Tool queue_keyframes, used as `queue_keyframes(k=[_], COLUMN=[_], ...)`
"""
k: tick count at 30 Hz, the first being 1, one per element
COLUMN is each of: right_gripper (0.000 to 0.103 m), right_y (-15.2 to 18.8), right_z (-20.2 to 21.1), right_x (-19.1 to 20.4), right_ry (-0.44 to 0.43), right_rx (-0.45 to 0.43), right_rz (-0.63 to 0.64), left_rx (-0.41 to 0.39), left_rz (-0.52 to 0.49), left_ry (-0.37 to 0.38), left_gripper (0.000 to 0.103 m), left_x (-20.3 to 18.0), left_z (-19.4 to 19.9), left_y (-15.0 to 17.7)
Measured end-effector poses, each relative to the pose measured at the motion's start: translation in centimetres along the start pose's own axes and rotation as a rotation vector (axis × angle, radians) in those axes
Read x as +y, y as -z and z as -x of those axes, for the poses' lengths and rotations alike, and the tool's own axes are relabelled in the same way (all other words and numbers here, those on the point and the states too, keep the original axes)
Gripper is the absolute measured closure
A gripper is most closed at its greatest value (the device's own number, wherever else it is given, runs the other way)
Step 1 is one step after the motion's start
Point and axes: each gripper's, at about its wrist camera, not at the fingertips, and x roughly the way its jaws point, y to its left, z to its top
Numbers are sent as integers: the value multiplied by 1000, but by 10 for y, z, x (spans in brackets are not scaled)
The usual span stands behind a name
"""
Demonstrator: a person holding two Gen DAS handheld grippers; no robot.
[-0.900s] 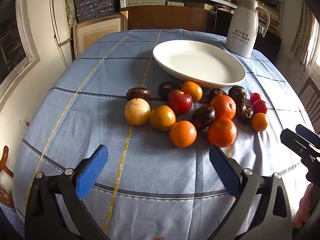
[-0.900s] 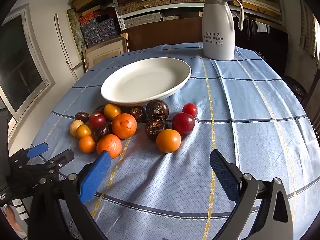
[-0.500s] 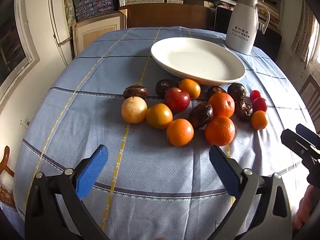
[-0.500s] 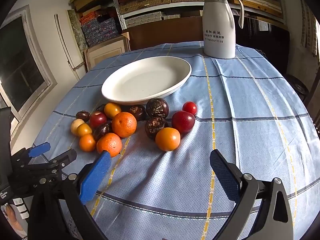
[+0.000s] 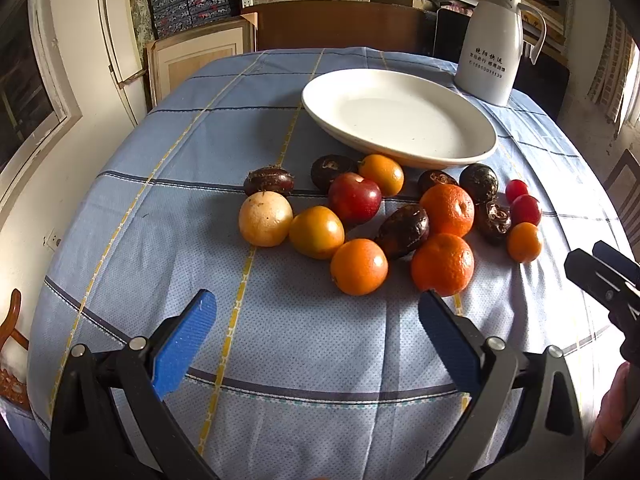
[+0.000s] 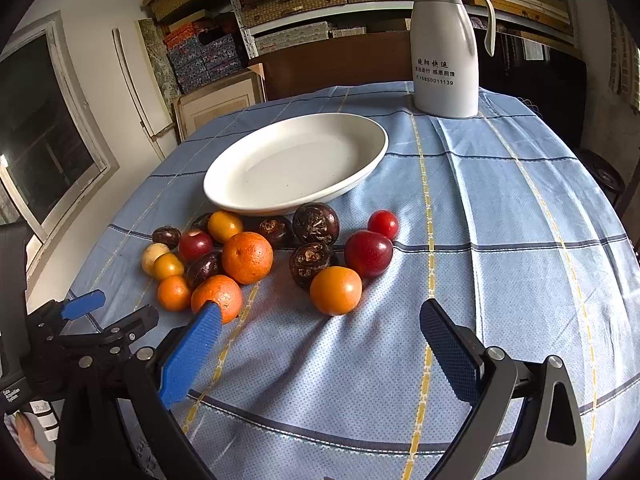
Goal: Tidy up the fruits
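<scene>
Sitting bare, white plate (image 5: 472, 148), fruits (image 5: 356, 266) alongside

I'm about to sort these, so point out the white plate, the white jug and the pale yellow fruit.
white plate (image 5: 320, 98), left wrist view, near-left rim.
white jug (image 6: 444, 40), right wrist view, middle of body.
pale yellow fruit (image 5: 265, 219), left wrist view, centre of skin.

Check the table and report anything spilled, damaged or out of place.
Nothing is spilled or broken. The white plate sits empty while the fruit lies loose on the blue tablecloth beside it. The cloth is wrinkled near the front orange. The white jug stands upright.
</scene>
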Motion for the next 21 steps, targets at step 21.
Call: queue_keyframes(k=[21], right_gripper=[3], right_y=[0], right_z=[4], right_x=[-2], right_ry=[-17], right_rx=[-4], right_rz=[-14], left_rx=[5], left_rz=[1], left_ry=[0], left_gripper=[4], left_x=[3], left_z=[1], left_y=[2])
